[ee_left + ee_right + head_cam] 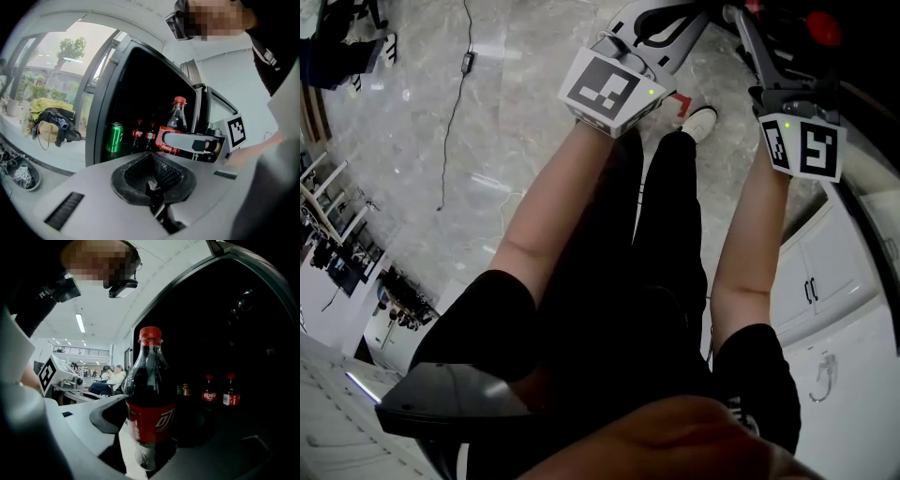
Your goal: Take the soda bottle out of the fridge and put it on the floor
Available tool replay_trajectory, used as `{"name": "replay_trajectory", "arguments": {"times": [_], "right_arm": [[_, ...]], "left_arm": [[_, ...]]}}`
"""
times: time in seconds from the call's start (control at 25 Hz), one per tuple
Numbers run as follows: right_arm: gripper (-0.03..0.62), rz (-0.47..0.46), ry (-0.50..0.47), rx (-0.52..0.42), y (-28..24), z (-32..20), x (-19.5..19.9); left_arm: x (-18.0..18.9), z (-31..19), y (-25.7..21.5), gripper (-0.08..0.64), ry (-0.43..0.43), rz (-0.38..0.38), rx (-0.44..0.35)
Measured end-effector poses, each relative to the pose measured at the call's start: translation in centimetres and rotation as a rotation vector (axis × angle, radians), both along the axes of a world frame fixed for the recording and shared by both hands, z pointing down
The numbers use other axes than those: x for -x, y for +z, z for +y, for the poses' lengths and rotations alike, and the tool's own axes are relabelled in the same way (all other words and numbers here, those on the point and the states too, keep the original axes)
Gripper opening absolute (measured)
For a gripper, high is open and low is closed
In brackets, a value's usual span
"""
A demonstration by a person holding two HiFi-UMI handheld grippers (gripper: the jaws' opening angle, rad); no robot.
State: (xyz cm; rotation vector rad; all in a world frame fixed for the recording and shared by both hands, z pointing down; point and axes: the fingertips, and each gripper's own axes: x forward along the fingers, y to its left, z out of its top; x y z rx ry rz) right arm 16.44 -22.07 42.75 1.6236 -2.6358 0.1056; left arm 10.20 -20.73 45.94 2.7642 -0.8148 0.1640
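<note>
A soda bottle with a red cap and red label stands upright between the jaws of my right gripper, which is shut on its lower body. In the left gripper view the same bottle is just outside the dark open fridge, with the right gripper clamped across its label. My left gripper is shut with nothing in it, its black pads pressed together, and points at the fridge from the bottle's left. In the head view only the two marker cubes, left and right, show above the person's legs.
Inside the fridge stand a green can and two small cola bottles. A grey marble floor with a cable lies below. White cabinet doors are at the right. A bag and shoes lie by the window.
</note>
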Motion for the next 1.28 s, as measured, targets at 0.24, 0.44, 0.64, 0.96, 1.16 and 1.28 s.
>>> {"name": "replay_trajectory", "arguments": {"times": [0.24, 0.44, 0.64, 0.96, 1.16, 1.28], "right_arm": [[0.316, 0.022, -0.054, 0.088, 7.3, 3.2, 3.6], [0.316, 0.052, -0.078, 0.187, 15.8, 5.0, 6.8], [0.316, 0.088, -0.085, 0.292, 24.5, 6.7, 8.1], [0.316, 0.119, -0.083, 0.439, 38.5, 9.1, 9.9], [0.316, 0.152, -0.099, 0.531, 46.3, 10.5, 10.3], [0.316, 0.167, -0.106, 0.569, 50.0, 11.3, 10.7]], "left_arm": [[3.6, 2.4, 6.4, 0.0, -0.023, -0.042, 0.073], [7.0, 3.6, 12.7, 0.0, -0.077, -0.078, 0.172], [8.8, 5.0, 19.2, 0.0, -0.086, -0.092, 0.227], [11.3, 7.4, 30.3, 0.0, -0.054, -0.127, 0.296], [11.9, 8.3, 35.2, 0.0, -0.047, -0.142, 0.343], [12.1, 8.8, 37.7, 0.0, -0.037, -0.153, 0.361]]}}
